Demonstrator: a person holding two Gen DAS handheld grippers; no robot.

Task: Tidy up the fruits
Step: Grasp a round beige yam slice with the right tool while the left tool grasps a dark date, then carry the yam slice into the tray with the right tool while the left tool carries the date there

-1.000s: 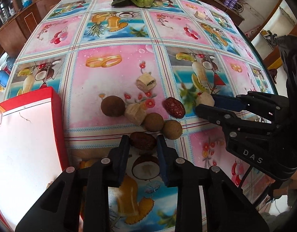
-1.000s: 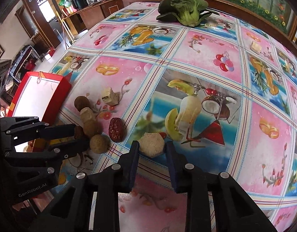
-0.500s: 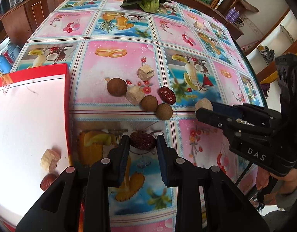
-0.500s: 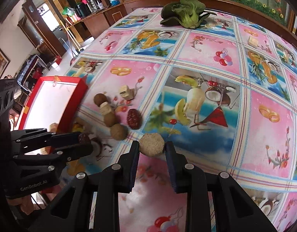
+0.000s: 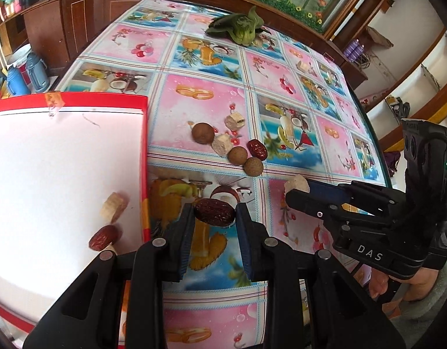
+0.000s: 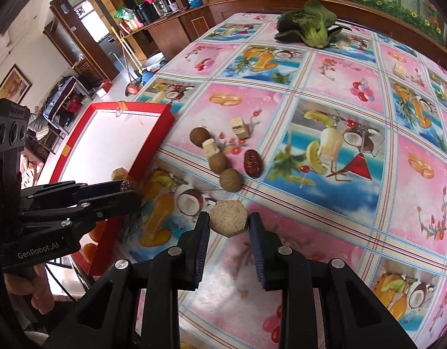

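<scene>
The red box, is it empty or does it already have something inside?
Not empty: the red box holds a red date and a pale chunk on its white floor.

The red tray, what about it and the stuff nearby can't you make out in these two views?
- Red tray: near end runs under the left tool and off the left wrist view's edge.
- Tray contents: in the right wrist view the left tool covers most.
- Red date: there only its tip shows.
- Leafy greens: far off, too small to name.

Both grippers, the left gripper (image 5: pixel 214 218) and the right gripper (image 6: pixel 228 222), are being seen as black plastic frames studded with silver screws. Blue ribbed pads (image 6: pixel 256 247) are being shown inside the fingers. White lettering "DAS" and "GenRobot.AI" is being displayed on the bodies.
</scene>
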